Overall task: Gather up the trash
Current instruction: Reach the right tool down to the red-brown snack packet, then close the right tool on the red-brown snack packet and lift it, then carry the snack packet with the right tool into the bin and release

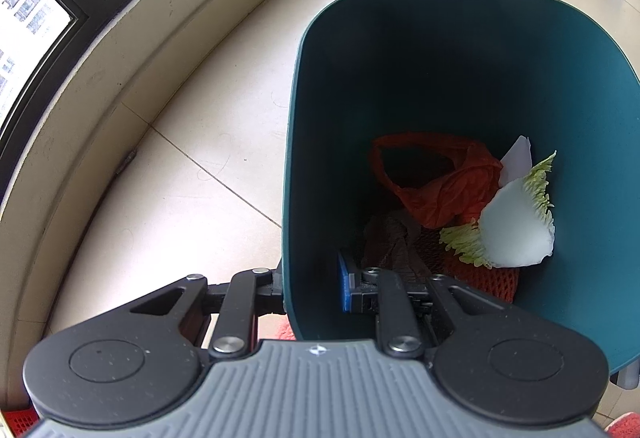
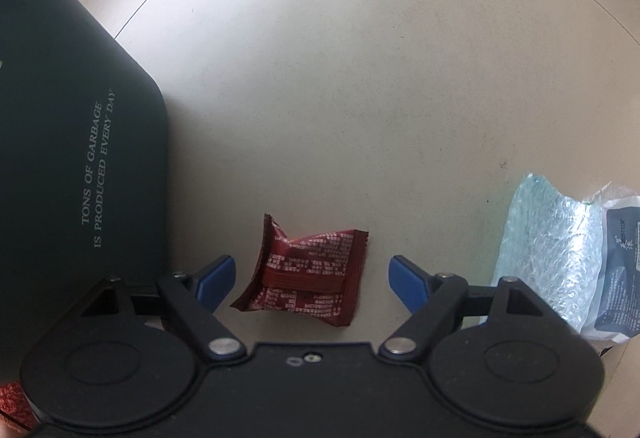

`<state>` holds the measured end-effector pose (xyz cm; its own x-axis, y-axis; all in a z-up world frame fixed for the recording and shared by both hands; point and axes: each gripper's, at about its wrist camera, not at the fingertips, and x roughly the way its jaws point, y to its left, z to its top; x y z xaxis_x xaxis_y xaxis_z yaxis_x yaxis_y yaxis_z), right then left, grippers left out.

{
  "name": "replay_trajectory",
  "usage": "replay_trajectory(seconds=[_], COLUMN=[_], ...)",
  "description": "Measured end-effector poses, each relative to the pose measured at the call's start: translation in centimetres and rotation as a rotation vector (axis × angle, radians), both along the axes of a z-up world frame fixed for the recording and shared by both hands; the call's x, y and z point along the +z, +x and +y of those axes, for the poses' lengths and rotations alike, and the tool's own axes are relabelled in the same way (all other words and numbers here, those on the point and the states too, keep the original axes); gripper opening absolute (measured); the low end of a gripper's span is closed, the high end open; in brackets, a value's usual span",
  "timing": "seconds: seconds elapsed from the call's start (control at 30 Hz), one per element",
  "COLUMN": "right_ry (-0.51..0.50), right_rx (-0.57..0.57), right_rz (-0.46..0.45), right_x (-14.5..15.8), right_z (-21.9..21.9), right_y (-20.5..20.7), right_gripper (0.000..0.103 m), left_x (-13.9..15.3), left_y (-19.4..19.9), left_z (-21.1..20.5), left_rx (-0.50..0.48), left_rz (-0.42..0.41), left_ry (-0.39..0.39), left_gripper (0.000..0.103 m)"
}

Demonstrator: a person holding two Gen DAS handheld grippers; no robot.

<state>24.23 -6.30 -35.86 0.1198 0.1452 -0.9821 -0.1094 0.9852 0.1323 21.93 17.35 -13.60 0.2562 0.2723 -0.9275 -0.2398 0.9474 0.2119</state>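
Observation:
A dark teal trash bin stands on the tiled floor. My left gripper is shut on its near wall, one finger outside and the blue pad inside. In the bin lie an orange plastic bag, a cabbage leaf, a red foam net and a brownish wrapper. In the right wrist view a dark red snack wrapper lies flat on the floor. My right gripper points down over it, open, with a blue finger off each side and clear of it.
The bin's outer side, with white lettering, stands just left of the right gripper. A sheet of bubble wrap and a white and dark blue packet lie to the right. A low wall under a window curves along the left.

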Motion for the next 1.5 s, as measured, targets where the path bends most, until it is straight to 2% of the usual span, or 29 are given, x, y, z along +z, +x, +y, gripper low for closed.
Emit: replay_trajectory(seconds=[0.1,0.23,0.3,0.37,0.47,0.5,0.57,0.67,0.77,0.93,1.1,1.17,1.3,1.5], right_ry=[0.021,-0.011,-0.050,-0.061,-0.013,-0.004,0.005,0.012,0.008,0.069,0.193,0.222,0.265,0.253], right_rx=[-0.024,0.005,0.028,0.026,-0.006,-0.009,-0.001,0.047,0.089,0.135,0.212,0.259,0.355,0.473], right_rz=[0.016,0.005,-0.004,-0.005,0.001,-0.005,-0.017,-0.068,-0.117,-0.235,-0.389,-0.432,-0.469,-0.452], right_x=[-0.3,-0.2,-0.2,-0.1,0.6,1.1,2.3,5.2,9.1,17.8,28.4,31.3,34.7,32.4], right_z=[0.0,0.5,0.9,0.6,-0.7,-1.2,-1.9,-2.9,-3.8,-4.7,-3.2,-2.1,0.8,6.0], right_y=[-0.1,-0.7,-1.0,-0.9,-1.1,-1.3,-1.7,-2.6,-3.1,-3.6,-4.6,-5.1,-5.8,-6.1], right_gripper=[0.080,0.078,0.069,0.054,0.045,0.033,0.030,0.024,0.022,0.021,0.021,0.021,0.021,0.021], left_x=[-0.1,-0.1,0.0,0.0,0.0,0.1,0.1,0.1,0.1,0.3,0.3,0.3,0.1,0.2], left_y=[0.1,0.0,0.0,0.0,0.0,-0.1,0.0,0.0,0.0,0.0,0.1,0.1,0.2,0.2], left_z=[0.2,0.4,0.5,0.6,0.7,0.7,0.8,1.1,1.2,1.1,1.0,1.0,1.1,1.5], left_rx=[0.003,0.002,0.002,0.004,0.004,0.005,0.009,0.014,0.016,0.025,0.031,0.030,0.036,0.040], left_rz=[0.003,0.000,0.000,0.000,-0.002,-0.003,-0.004,-0.001,-0.002,-0.002,-0.003,-0.004,0.000,-0.005], left_ry=[-0.012,-0.017,-0.015,-0.021,-0.023,-0.025,-0.031,-0.040,-0.038,-0.037,-0.034,-0.033,-0.046,-0.064], left_gripper=[0.020,0.020,0.020,0.020,0.020,0.020,0.020,0.020,0.020,0.020,0.020,0.020,0.020,0.020])
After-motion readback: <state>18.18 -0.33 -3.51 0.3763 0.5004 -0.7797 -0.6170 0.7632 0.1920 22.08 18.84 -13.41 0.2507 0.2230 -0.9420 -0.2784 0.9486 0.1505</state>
